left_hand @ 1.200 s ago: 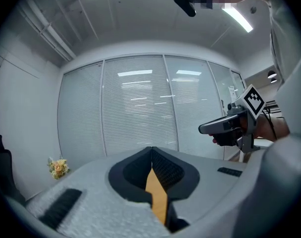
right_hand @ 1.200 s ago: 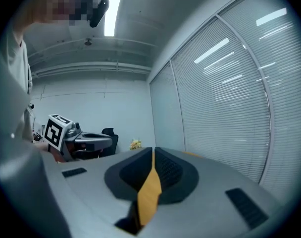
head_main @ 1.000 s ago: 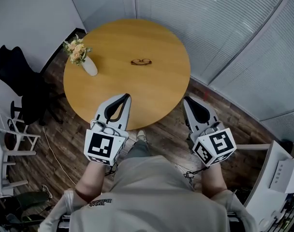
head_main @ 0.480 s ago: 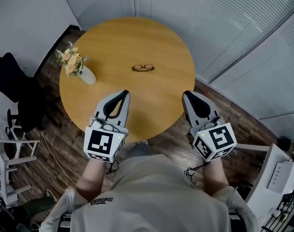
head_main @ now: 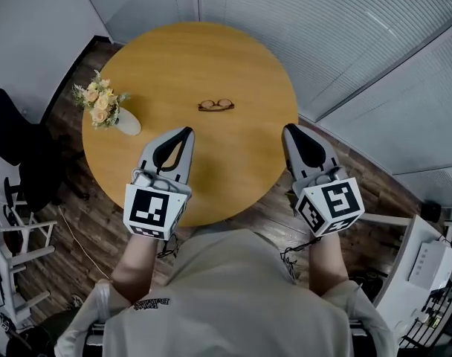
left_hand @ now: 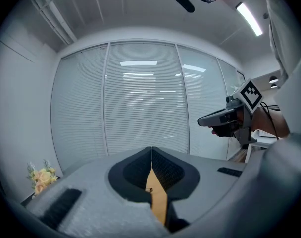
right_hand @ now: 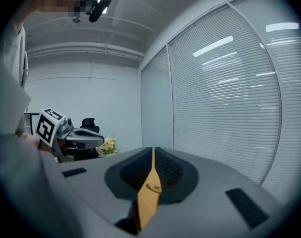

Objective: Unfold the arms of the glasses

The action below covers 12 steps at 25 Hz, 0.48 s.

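Note:
Folded brown glasses lie near the middle of the round wooden table. My left gripper hangs over the table's near part, shut and empty, short of the glasses and a little left of them. My right gripper is over the table's near right rim, also shut and empty. In the left gripper view the glasses show small through the slit below the closed tips. The right gripper view has the same small sight of the glasses under its closed tips.
A white vase of flowers stands at the table's left edge. A black office chair and a white rack stand on the wood floor at the left. Glass walls with blinds curve behind the table. White furniture is at the right.
The person has stepped closer to the table. Both shut grippers have moved forward from its near edge to over its top, nearer the glasses. The glasses have not moved.

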Available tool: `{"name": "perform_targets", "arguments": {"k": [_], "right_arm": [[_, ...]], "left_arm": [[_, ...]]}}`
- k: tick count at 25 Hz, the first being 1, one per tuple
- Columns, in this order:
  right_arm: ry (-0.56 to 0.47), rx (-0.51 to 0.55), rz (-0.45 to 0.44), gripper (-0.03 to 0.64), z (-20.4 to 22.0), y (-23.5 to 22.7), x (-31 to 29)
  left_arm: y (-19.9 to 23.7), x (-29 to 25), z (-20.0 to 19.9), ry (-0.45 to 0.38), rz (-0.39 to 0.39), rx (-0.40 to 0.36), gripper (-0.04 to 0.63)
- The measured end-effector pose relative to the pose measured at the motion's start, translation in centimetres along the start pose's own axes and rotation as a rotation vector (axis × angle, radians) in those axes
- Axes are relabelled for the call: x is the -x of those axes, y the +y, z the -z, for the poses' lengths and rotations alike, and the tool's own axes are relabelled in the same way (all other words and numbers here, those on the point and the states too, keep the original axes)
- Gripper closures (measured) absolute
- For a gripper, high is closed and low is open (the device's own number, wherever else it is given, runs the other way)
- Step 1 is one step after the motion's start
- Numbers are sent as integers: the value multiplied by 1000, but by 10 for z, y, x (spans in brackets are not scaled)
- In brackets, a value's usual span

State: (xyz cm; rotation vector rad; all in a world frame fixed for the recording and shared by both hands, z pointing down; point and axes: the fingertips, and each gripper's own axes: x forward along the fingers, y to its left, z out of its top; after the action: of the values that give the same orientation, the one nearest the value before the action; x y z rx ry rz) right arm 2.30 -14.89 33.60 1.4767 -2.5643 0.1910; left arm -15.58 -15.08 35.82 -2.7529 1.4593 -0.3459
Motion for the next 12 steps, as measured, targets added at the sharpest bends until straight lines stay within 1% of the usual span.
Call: {"name": "perform_targets", "arguments": {"k": [4, 8, 12], "right_arm": [[18, -4, 13, 580, 5, -4, -5], [24, -2, 16, 580, 7, -6, -10], [42, 4, 5, 580, 11, -7, -14]], "left_arm": [[0, -10, -1, -12, 6, -6, 572], [-2, -17, 5, 9, 28, -1, 572], [6, -18, 13, 16, -17, 21, 572]]}}
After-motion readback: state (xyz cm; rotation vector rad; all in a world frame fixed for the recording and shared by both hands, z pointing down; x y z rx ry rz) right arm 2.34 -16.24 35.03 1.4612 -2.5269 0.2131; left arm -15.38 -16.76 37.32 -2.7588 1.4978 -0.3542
